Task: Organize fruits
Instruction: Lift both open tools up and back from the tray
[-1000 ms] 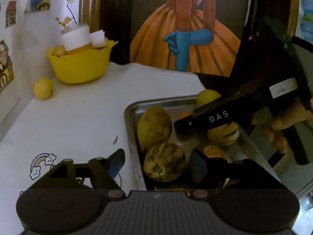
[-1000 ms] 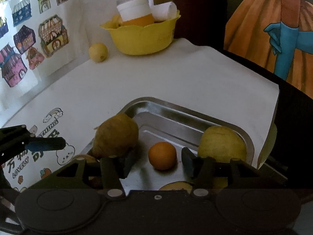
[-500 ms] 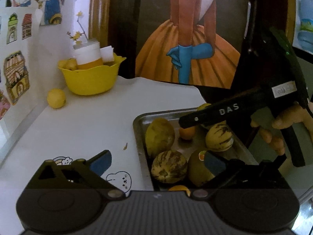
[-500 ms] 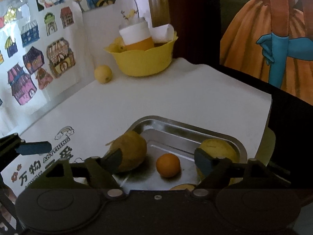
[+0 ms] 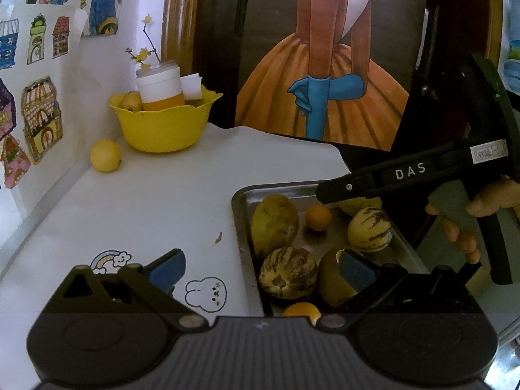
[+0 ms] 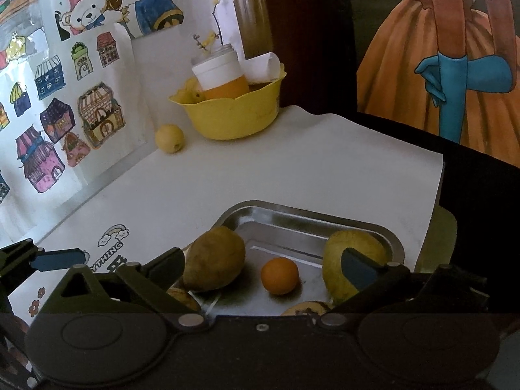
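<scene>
A metal tray (image 5: 242, 227) (image 6: 292, 214) on the white table holds several fruits: a brown-green mango (image 5: 274, 221) (image 6: 214, 266), a small orange (image 5: 318, 217) (image 6: 279, 275), two striped melons (image 5: 288, 276) (image 5: 369, 230) and a yellow-green fruit (image 6: 347, 250). My left gripper (image 5: 260, 268) is open and empty above the tray's near left edge. My right gripper (image 6: 263, 265) is open and empty above the tray, with the orange between its fingers in view; it also shows in the left wrist view (image 5: 390, 178). A yellow fruit (image 5: 105, 156) (image 6: 169, 138) lies beside the yellow bowl (image 5: 162, 123) (image 6: 234, 113).
The yellow bowl at the back left holds a white-and-orange jar (image 5: 161, 89) and small fruits. A wall with stickers (image 6: 58, 120) runs along the left. A painting of an orange dress (image 5: 325, 97) stands behind the table. The table's right edge drops off past the tray.
Both grippers have pulled up and back from the tray and opened wider. The fruits in the tray have stayed in place.
</scene>
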### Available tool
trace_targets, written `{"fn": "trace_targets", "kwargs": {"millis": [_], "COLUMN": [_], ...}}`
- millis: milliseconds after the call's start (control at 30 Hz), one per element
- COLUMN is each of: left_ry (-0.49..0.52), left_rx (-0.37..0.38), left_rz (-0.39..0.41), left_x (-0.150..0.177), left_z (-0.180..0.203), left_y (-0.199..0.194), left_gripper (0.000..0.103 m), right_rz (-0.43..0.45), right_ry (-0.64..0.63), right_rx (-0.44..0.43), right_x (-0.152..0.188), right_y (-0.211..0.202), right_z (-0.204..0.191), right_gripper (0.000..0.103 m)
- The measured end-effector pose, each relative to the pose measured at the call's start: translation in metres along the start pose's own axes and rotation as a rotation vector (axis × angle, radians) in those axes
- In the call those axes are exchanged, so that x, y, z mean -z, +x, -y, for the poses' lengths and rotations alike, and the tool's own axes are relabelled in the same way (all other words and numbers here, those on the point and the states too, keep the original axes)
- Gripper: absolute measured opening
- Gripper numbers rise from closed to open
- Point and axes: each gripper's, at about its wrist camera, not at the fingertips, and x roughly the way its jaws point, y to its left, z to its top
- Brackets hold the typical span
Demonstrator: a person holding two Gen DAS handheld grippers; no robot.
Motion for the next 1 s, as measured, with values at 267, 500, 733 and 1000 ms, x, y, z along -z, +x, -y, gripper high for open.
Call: {"fn": "trace_targets", "kwargs": {"millis": [267, 500, 733, 1000], "left_ry": [-0.010, -0.022, -0.053, -0.083], "left_rx": [-0.023, -0.036, -0.061, -0.084], "left_rz": [-0.002, 0.002, -0.012, -0.005], "left_x": [0.002, 0.003, 0.004, 0.012], "left_z": [0.000, 0.001, 0.003, 0.008], "left_y": [-0.006, -0.011, -0.018, -0.035], "left_gripper": [0.102, 0.102, 0.102, 0.102], "right_rz": [0.000, 0.006, 0.032, 0.084], "right_ry": [0.002, 0.011, -0.005, -0.016], "right_rx": [-0.001, 0.001, 0.031, 0.056], "right_x": [0.003, 0.005, 0.011, 0.023], "right_y": [-0.005, -0.011, -0.024, -0.048], "right_z": [-0.002, -0.002, -0.006, -0.018], "right_gripper": [0.102, 0.102, 0.102, 0.102]}}
